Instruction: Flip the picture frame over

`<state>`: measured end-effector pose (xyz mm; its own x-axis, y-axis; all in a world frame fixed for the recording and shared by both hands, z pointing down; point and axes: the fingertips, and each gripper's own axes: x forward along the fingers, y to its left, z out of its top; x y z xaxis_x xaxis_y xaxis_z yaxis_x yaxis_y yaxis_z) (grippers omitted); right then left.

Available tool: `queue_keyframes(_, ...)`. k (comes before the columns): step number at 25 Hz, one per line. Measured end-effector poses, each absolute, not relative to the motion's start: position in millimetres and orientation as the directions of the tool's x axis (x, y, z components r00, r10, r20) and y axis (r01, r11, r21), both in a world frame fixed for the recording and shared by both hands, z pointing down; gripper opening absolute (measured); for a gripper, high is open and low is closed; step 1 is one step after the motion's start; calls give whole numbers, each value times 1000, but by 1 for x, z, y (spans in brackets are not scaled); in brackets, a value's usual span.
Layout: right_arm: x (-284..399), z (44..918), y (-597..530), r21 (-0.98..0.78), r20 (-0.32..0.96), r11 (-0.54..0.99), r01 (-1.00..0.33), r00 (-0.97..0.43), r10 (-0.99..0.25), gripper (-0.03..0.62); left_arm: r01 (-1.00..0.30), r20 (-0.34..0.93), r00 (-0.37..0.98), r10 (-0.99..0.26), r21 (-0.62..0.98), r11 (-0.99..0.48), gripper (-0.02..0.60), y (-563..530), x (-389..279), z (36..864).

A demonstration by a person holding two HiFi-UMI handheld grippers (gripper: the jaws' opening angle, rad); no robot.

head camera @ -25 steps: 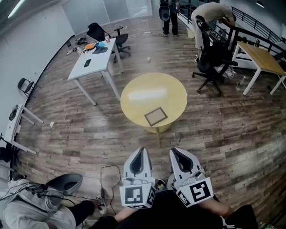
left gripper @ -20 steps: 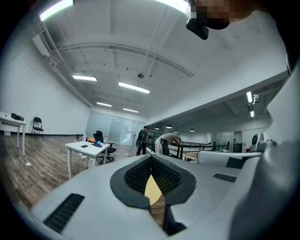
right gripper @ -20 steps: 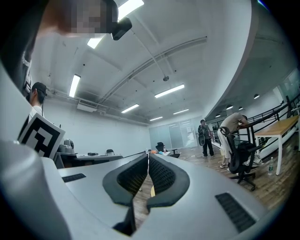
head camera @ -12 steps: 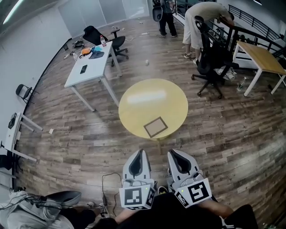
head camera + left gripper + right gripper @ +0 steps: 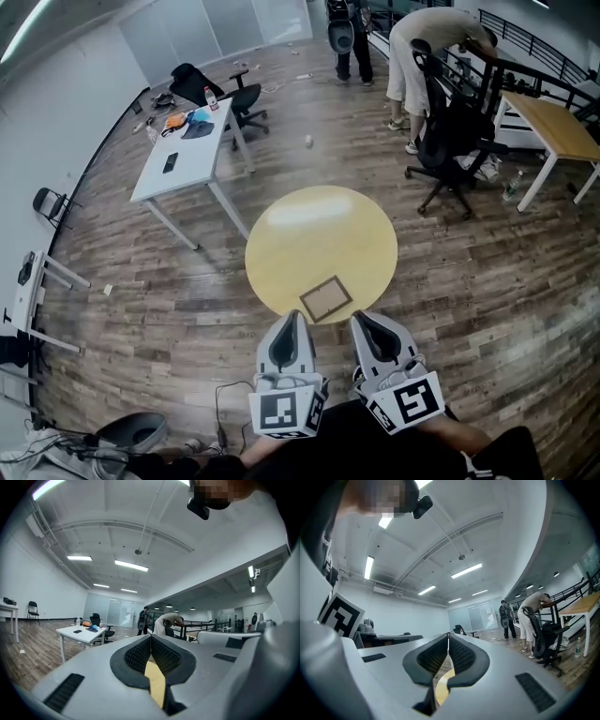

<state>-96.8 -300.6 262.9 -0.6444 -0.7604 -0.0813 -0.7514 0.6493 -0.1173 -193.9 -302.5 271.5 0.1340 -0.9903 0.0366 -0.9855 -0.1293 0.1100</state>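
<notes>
A small picture frame (image 5: 325,298) with a light wooden rim and brownish middle lies flat near the front edge of a round yellow table (image 5: 319,234). My left gripper (image 5: 292,317) and right gripper (image 5: 360,319) are held side by side, pointing level at the table's near edge, just short of the frame. Both have their jaws together with nothing between them. In the left gripper view the black pads (image 5: 161,653) meet at the tips, with yellow tabletop showing in the gap below. The right gripper view shows its pads (image 5: 459,654) meeting the same way.
A white desk (image 5: 178,150) with small items and a black chair (image 5: 239,94) stand at the back left. A black office chair (image 5: 450,122), a bending person (image 5: 422,37) and a wooden desk (image 5: 553,122) are at the right. Cables (image 5: 225,394) lie on the wood floor.
The table and frame have come closer and lower in the head view as both grippers moved forward together. The jaws stayed together.
</notes>
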Motion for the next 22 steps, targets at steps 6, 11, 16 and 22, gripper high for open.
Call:
queue_keyframes(6,-81,265,-352,-115,-89,660,-742,-654,-751,21,-988,43,117,-992,103,-112,22,-353,-180,276)
queue_keyframes(11,-63,274,-385,-124,-88,664,-738,-658,-748,21,-992,52,96,-994,84,-92,22,-385,-169,284)
queue_keyframes(16,-49,286,-407,-139,-77,671,-729,-667,-741,21,-996,84,67,-994,68,-61,21,-402,-159,296)
queue_keyframes(22,-65,312,-409,-82,39,739,-669,-743,-668,21,-999,94,11,-995,43,-7,22,-406,-171,311)
